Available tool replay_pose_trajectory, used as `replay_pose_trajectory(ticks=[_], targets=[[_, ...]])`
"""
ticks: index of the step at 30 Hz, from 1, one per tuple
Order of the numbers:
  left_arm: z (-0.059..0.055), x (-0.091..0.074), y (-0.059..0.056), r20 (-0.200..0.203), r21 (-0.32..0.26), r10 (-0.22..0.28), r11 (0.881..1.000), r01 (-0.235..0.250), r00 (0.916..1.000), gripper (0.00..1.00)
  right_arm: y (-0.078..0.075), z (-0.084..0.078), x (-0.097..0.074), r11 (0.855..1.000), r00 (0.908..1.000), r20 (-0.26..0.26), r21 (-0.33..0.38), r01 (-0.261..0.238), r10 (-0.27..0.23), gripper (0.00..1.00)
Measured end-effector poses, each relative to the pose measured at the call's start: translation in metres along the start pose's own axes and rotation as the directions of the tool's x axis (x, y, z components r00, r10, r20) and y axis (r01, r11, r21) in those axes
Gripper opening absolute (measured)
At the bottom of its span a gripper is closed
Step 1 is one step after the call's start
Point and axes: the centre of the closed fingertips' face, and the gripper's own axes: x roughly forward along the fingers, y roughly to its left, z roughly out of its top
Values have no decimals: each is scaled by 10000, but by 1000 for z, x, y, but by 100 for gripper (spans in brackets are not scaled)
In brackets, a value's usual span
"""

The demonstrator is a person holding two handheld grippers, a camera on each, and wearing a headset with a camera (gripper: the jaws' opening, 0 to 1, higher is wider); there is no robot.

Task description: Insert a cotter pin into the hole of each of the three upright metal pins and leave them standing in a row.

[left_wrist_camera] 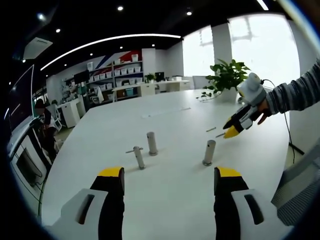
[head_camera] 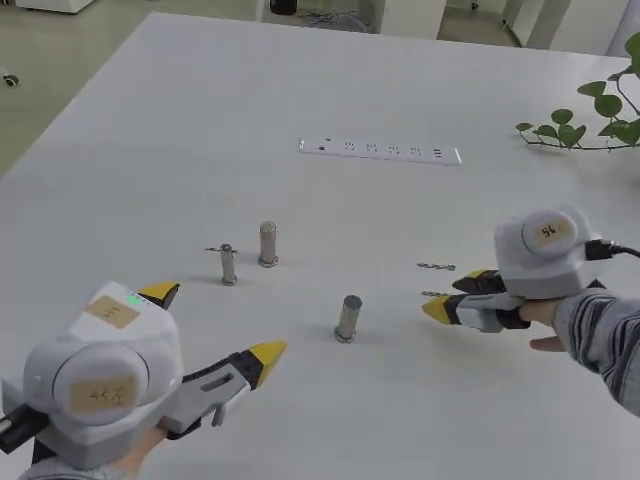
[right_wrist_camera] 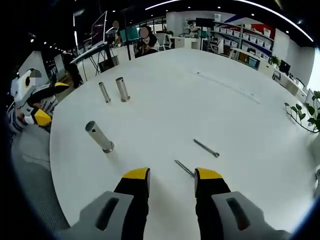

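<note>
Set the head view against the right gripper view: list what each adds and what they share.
Head view: a cotter pin crosswise through the top of the leftmost metal pin. Right gripper view: shelving behind the table. Both: three metal pins standing, two loose cotter pins lying on the table, and the open left claw.

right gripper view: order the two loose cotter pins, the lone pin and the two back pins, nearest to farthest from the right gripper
1. Near cotter pin, at the right gripper's tips.
2. Far cotter pin, just beyond, rightward.
3. Lone pin, ahead left.
4. Thin back pin and thick back pin, far left; too close to call.
</note>
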Motion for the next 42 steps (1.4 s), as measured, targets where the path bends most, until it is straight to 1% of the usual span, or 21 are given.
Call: replay_pose_trajectory(ticks=[2, 4, 9, 13, 14, 17, 20, 24, 26, 27, 29, 30, 32, 33, 34, 35, 36, 37, 39, 40, 42], targets=[[-1, 0, 0, -32, -7, 8, 10000, -8, 10000, 71, -2, -2, 0, 9999, 9999, -152, -91, -63, 62, 31], [0, 1, 0, -44, 15, 3, 10000, -3, 10000, 71, -6, -5, 1, 9996, 9988, -474, -260, -143, 130, 30], [-2, 1, 0, -90, 16, -10, 10000, 10, 10000, 70, -14, -6, 2, 9993, 9958, -869, -230, -294, 273, 26], [-4, 2, -1, -132, 18, -56, 10000, 56, 9999, 69, -18, -10, 3, 9987, 9898, -1372, -283, -434, 392, 21], [-5, 2, -1, -159, 18, -60, 10000, 60, 9999, 68, -18, -10, 3, 9983, 9889, -1416, -302, -489, 441, 19], [-5, 2, -1, -162, 11, -68, 10000, 68, 9998, 68, -20, -16, 4, 9960, 9794, -1926, -530, -719, 604, 16], [-6, 1, -1, -166, -1, -53, 10000, 53, 9998, 67, -21, -17, 4, 9947, 9760, -2069, -609, -827, 684, 13], [-7, 0, 0, -197, -43, -24, 10000, 23, 9998, 66, -20, -18, 5, 9924, 9719, -2213, -727, -990, 807, 11], [-7, 0, 0, -202, -38, -12, 10000, 12, 9998, 66, -19, -20, 6, 9892, 9683, -2354, -974, -1094, 839, 8], [-8, 0, 0, -213, -38, -17, 10000, 16, 9998, 66, -18, -22, 6, 9860, 9649, -2488, -1187, -1171, 847, 6], [-8, 0, -1, -212, -45, -25, 10000, 24, 9998, 66, -17, -24, 6, 9820, 9622, -2590, -1426, -1241, 840, 3], [-8, -1, -1, -198, -43, -34, 10000, 33, 9998, 66, -18, -22, 6, 9798, 9647, -2511, -1586, -1216, 791, 2], [-8, -1, -2, -211, -57, -50, 10000, 49, 9998, 65, -18, -22, 7, 9789, 9631, -2562, -1610, -1262, 820, 1], [-8, -1, -3, -174, -97, -102, 9999, 100, 9998, 65, -18, -23, 6, 9720, 9607, -2674, -1958, -1298, 744, 1], [-8, -1, -4, -169, -120, -159, 9998, 157, 9997, 65, -19, -23, 7, 9575, 9579, -2784, -2507, -1425, 697, 1], [-8, -1, -5, -184, -106, -184, 9998, 182, 9997, 65, -19, -23, 7, 9504, 9566, -2840, -2744, -1467, 657, 1], [-9, -1, -6, -216, -87, -224, 9997, 222, 9995, 65, -18, -23, 7, 9390, 9540, -2933, -3070, -1553, 619, 1], [-9, -1, -6, -217, -97, -252, 9996, 250, 9994, 65, -18, -23, 7, 9335, 9532, -2964, -3215, -1589, 601, 1], [-9, -1, -7, -204, -110, -318, 9994, 316, 9993, 64, -17, -23, 8, 9287, 9512, -3036, -3339, -1611, 558, 0], [-9, -1, -8, -189, -127, -348, 9993, 346, 9992, 64, -17, -23, 8, 9222, 9505, -3061, -3499, -1646, 535, 0], [-10, -1, -9, -252, -127, -413, 9991, 410, 9988, 63, -17, -23, 8, 9031, 9511, -3050, -3933, -1723, 487, 0]])
